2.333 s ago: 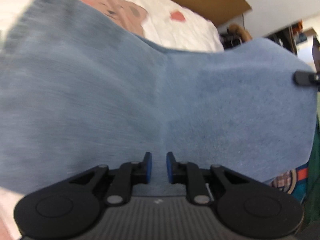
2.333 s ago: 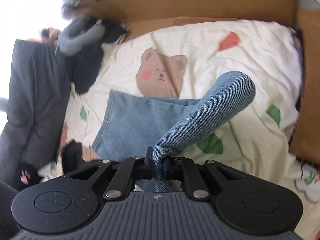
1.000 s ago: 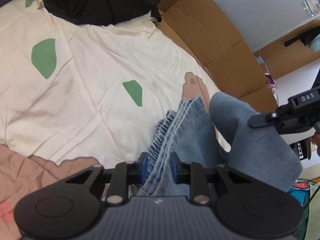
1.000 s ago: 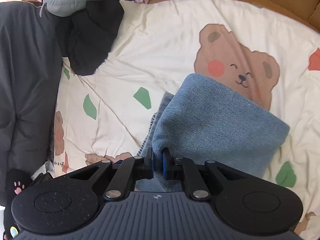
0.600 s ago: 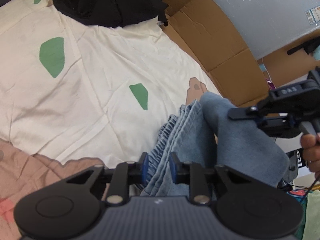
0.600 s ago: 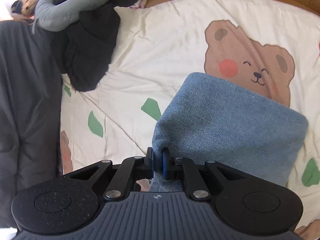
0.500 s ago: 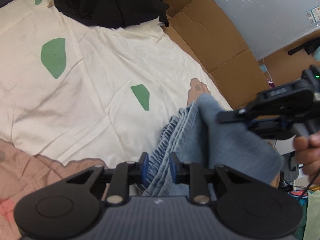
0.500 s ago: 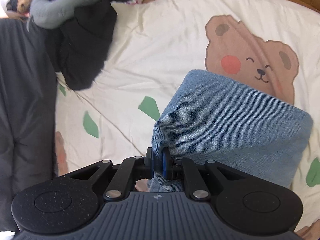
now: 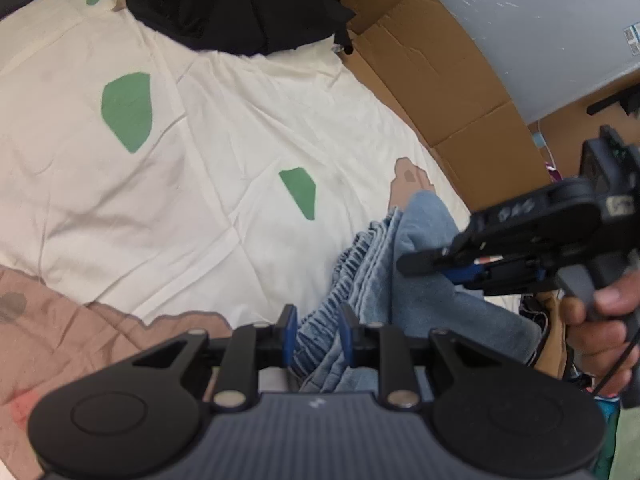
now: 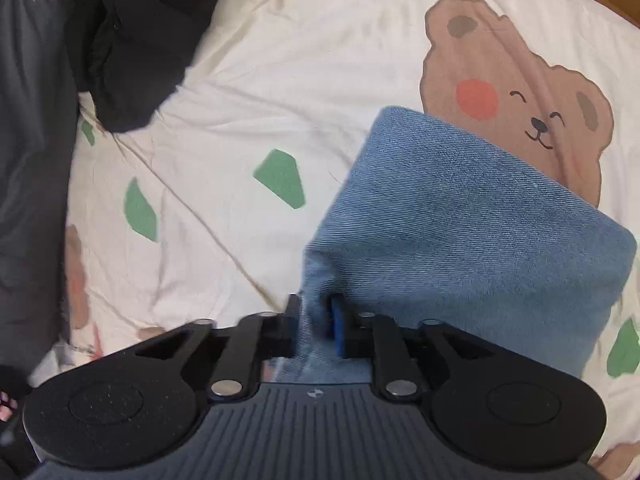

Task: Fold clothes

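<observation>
Beside the green leaf patch (image 9: 298, 192) printed on the cream bedsheet (image 9: 224, 128), the left wrist view shows the blue denim garment (image 9: 424, 300) lying folded over itself, its gathered waistband edge toward the camera. The left gripper (image 9: 318, 334) is clenched on this bunched waistband; the cloth fills the gap between the blue pads. To the right of the leaf patch, over the top layer of denim, the right gripper (image 9: 460, 268) hangs, carried by a hand (image 9: 600, 328). Far beyond the leaf patch lie a black garment (image 9: 240, 4) and flat cardboard (image 9: 440, 64).

From the right wrist view, the denim garment (image 10: 472, 232) lies between the same leaf patch (image 10: 280, 178) and the printed bear (image 10: 516, 92), whose lower part it covers. The right gripper (image 10: 316, 330) has just been opening its jaws: a fold of denim is between them, but the right pad stands apart from the cloth, so the hold is let go.

I judge that this step is laying the top fold down. To do it well, the left gripper should keep pinning the waistband, while the right one withdraws upward without dragging the layer, so the edges remain aligned.
</observation>
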Available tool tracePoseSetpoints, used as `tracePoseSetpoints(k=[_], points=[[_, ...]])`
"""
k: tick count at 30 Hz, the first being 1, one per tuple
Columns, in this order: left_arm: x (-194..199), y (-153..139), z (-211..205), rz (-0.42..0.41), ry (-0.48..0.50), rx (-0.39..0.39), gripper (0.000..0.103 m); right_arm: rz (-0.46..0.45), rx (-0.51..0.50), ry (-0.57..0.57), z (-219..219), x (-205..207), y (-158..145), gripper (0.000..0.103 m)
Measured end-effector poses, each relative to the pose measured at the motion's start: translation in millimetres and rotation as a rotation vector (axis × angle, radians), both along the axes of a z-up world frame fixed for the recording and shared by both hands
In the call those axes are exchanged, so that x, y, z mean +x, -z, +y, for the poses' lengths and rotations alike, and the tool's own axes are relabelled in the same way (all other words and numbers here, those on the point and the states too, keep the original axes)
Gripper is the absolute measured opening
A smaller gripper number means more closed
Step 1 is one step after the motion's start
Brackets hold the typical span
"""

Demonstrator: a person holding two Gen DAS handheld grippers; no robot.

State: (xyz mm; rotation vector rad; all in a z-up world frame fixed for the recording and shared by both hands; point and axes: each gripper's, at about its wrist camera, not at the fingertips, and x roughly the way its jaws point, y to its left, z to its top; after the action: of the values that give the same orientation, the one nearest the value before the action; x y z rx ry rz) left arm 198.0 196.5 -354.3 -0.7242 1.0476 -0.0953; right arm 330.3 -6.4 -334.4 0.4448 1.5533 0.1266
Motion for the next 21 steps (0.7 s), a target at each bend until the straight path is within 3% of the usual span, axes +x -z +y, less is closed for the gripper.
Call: tracePoseSetpoints(k=[2, 6, 13, 17, 21], points=[[4, -7, 0, -0.012, 0.011, 0.004, 0.024, -0.021, 0.027, 0.014, -3, 1, -16, 0.051], [14, -25, -1, -0.050, 0.036, 0.003, 0.029, -0.081, 0.076, 0.042, -13, 1, -53, 0.051], [18, -52, -7, -0.093, 0.066, -0.020, 0.039, -0.295, 0.042, 0.091, -59, -23, -119, 0.054], [10, -62, -8, -0.087, 0.073, -0.023, 0.050, -0.391, 0.007, 0.073, -82, -61, -126, 0.072], [8, -59, -6, -0.048, 0.104, -0.030, 0.050, -0.463, -0.005, 0.048, -98, -101, -106, 0.072]])
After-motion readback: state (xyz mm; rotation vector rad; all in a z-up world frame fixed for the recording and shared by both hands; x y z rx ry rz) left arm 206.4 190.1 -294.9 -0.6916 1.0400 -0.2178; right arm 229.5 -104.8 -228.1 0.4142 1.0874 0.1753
